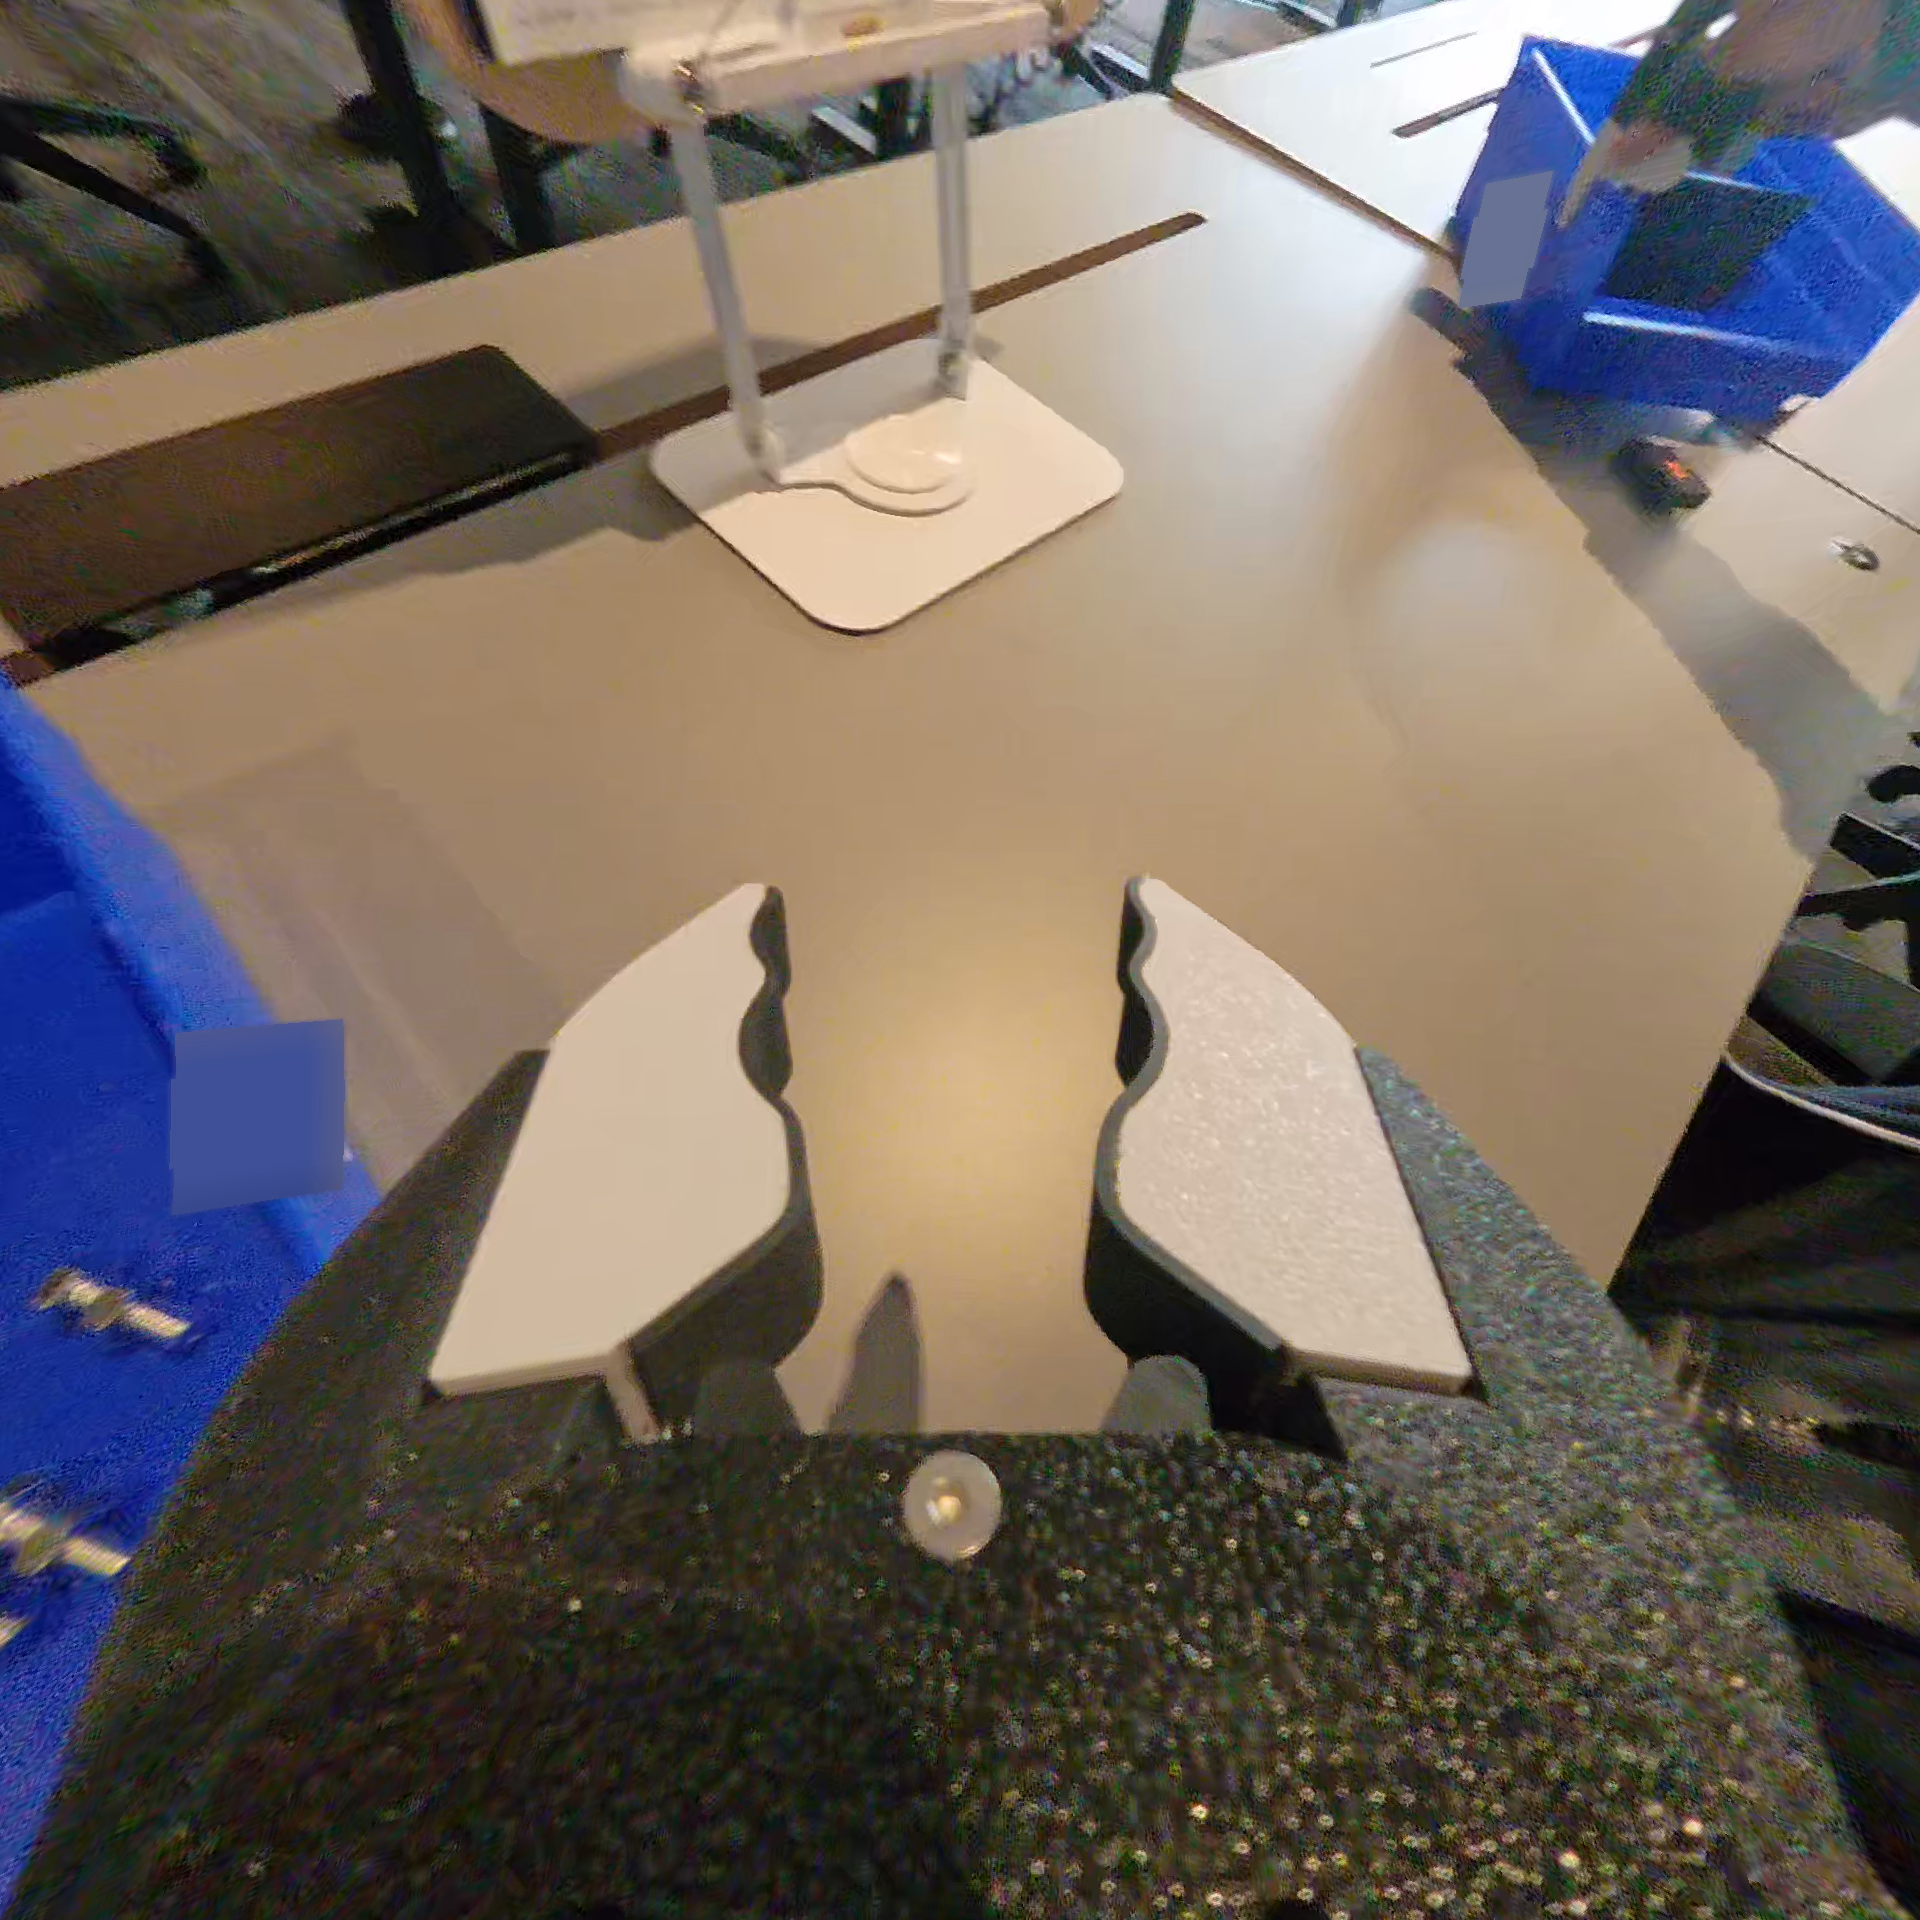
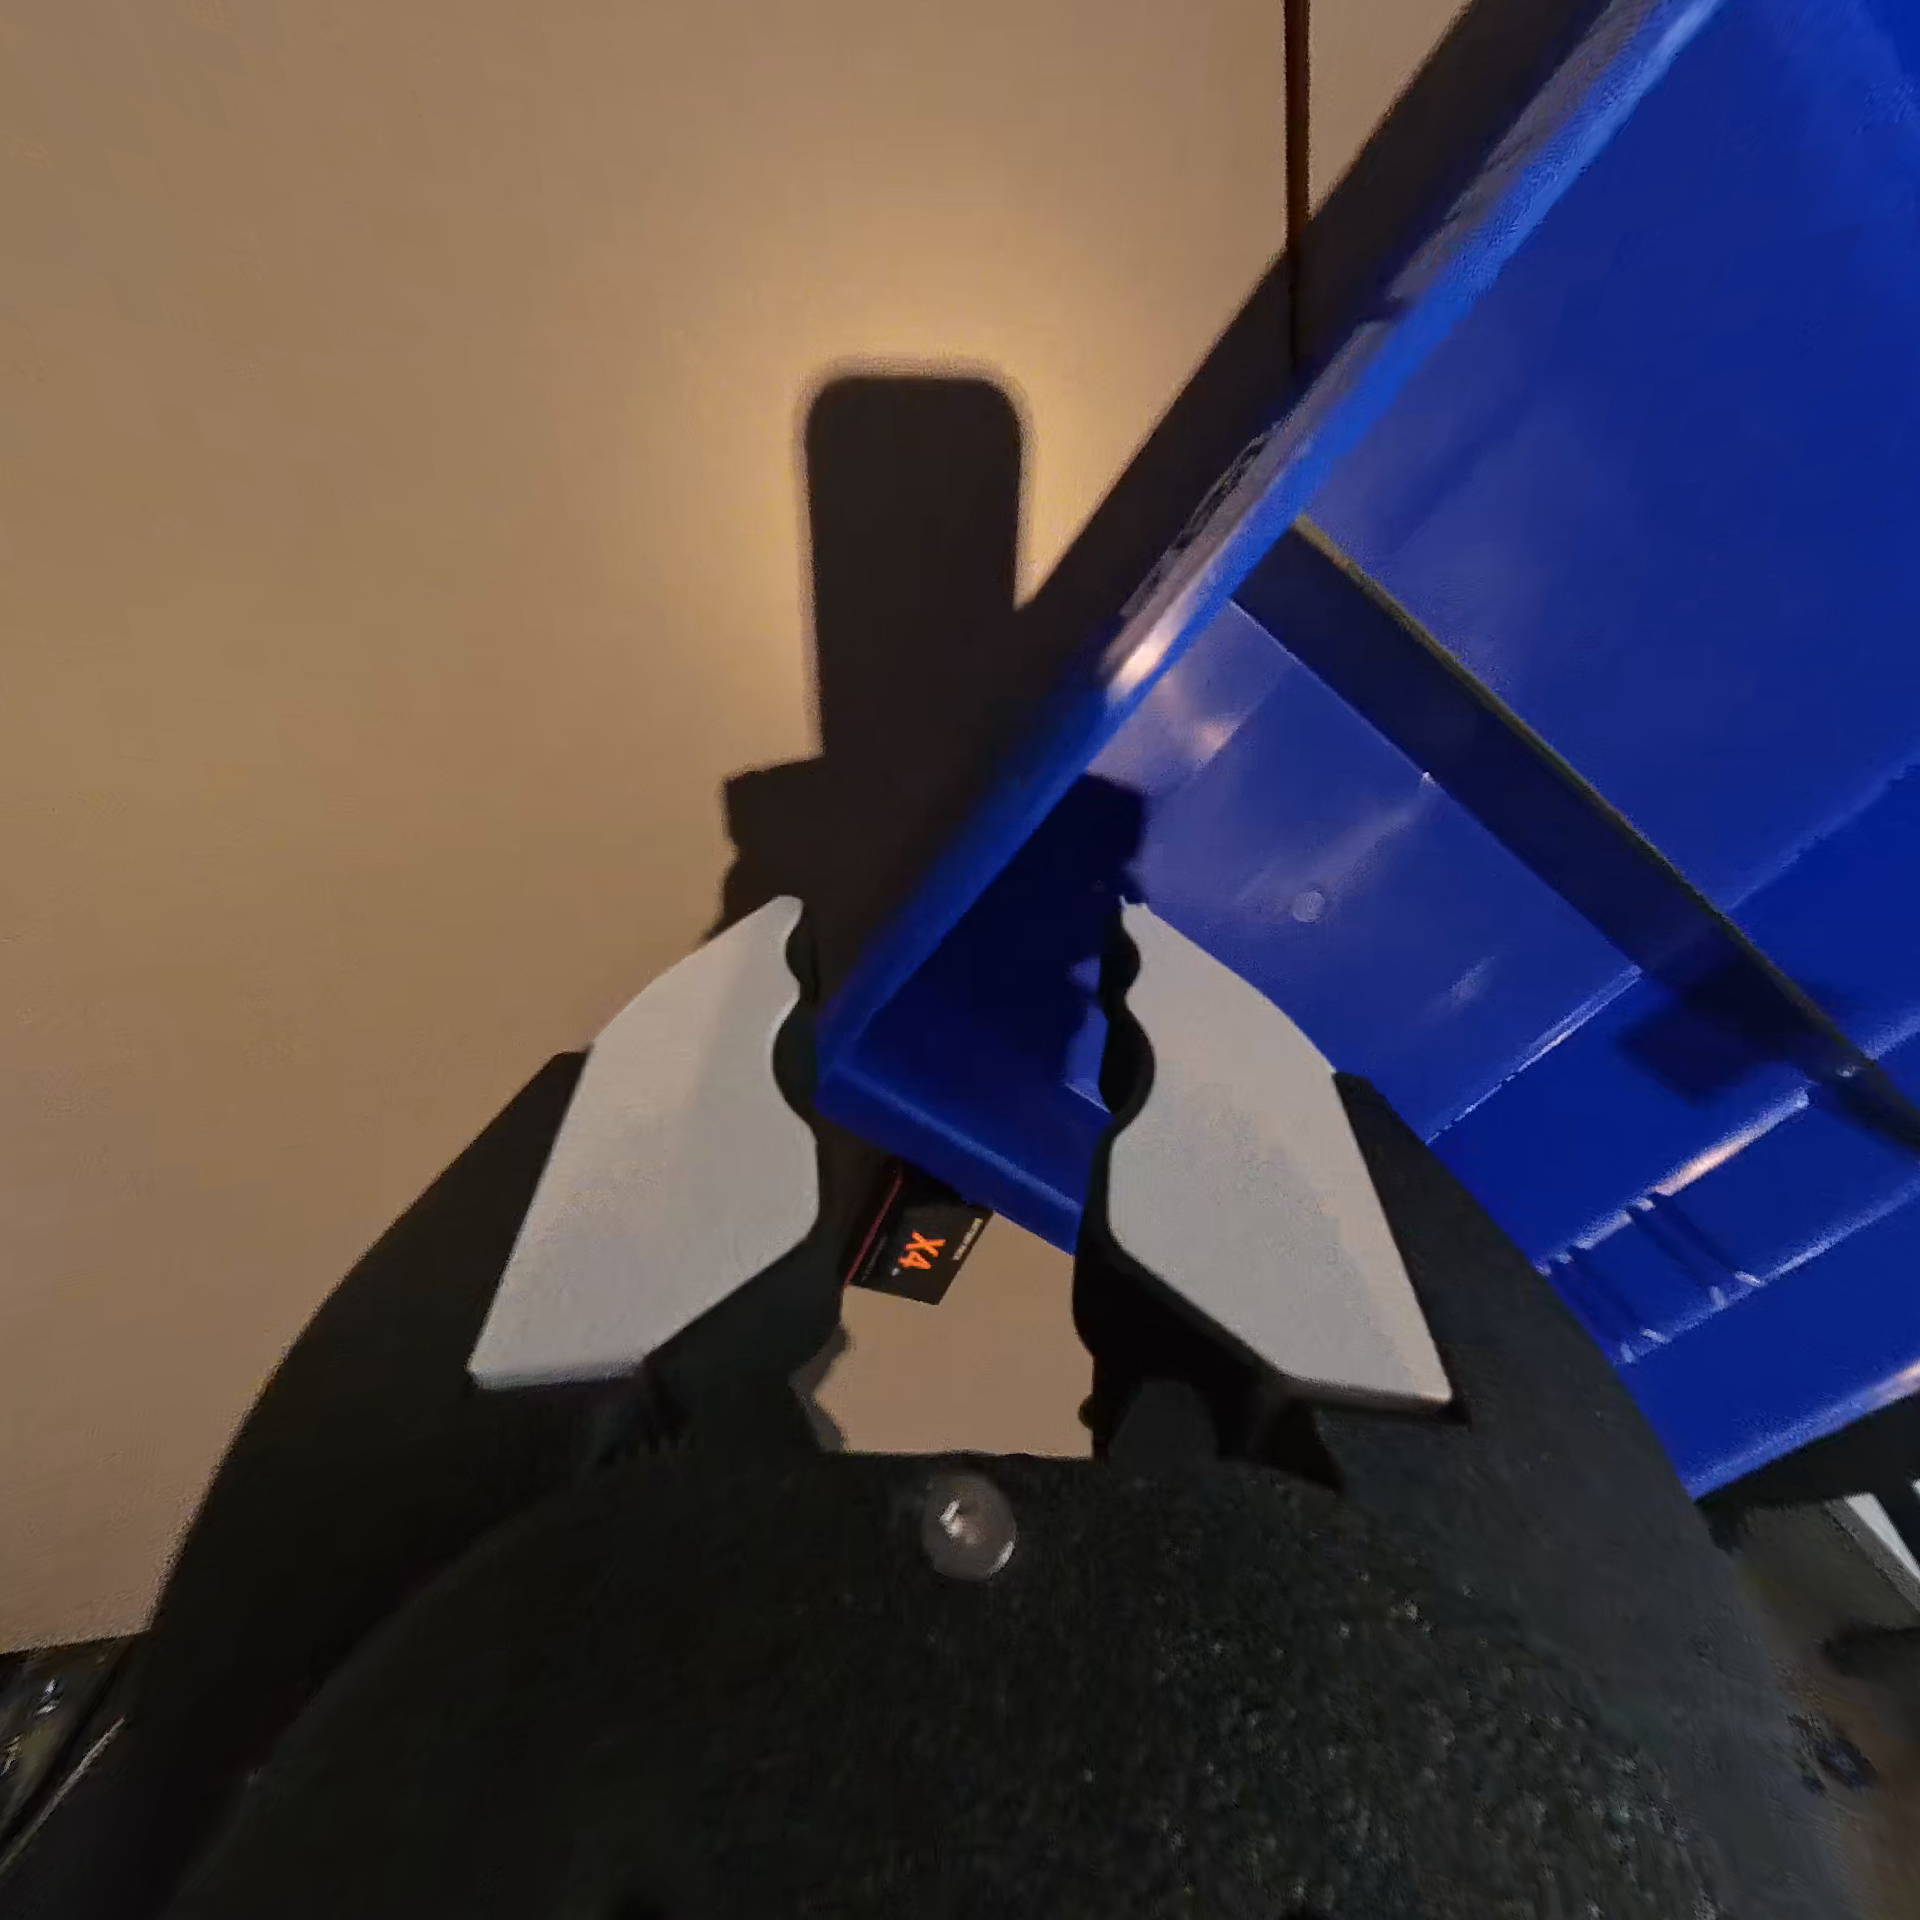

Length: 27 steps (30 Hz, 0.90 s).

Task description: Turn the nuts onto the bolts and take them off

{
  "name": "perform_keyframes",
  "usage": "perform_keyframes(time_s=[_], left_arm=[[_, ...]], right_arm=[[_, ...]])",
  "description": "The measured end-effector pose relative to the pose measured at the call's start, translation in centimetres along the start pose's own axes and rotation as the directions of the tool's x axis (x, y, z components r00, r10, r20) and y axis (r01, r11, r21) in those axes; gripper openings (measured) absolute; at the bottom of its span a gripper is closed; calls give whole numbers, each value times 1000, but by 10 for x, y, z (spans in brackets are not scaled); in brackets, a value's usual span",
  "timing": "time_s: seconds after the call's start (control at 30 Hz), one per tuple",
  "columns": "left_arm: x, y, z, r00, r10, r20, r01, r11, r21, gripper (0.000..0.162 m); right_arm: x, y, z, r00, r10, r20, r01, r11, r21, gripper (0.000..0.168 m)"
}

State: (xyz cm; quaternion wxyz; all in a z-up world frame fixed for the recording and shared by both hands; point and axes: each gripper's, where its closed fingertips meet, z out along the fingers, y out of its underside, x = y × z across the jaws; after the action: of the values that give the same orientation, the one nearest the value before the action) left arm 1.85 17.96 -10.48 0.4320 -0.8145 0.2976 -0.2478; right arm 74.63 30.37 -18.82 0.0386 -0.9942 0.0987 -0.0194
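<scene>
A pale beige table fills the left wrist view, with a long dark slot cut across its far part. On it stands a white lamp-like stand with a flat square base and two thin grey rods rising to a light bar. A black panel lies at the table's far left edge. A second beige table adjoins at the far right. Beyond are black table legs and a dim grey floor. A black chair sits by the right edge. Warm light pools on the tabletop.
</scene>
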Motion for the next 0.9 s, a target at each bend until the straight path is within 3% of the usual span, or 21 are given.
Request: perform_keyframes(time_s=[0.13,0.4,0.6,0.9], left_arm=[[18,5,20,998,11,-59,-12,1000,-17,59],[42,8,46,987,-7,-162,9,1000,9,55],[52,19,51,980,-19,-200,22,1000,13,52],[69,21,47,973,9,-230,1,999,41,51]], right_arm=[[-10,-7,10,999,3,49,-2,1000,-20,30],[-11,-2,10,997,36,64,-30,995,-95,13],[-15,13,1,997,-74,-23,69,988,-141,6],[-61,34,-9,971,-230,-67,220,967,-131,3]])
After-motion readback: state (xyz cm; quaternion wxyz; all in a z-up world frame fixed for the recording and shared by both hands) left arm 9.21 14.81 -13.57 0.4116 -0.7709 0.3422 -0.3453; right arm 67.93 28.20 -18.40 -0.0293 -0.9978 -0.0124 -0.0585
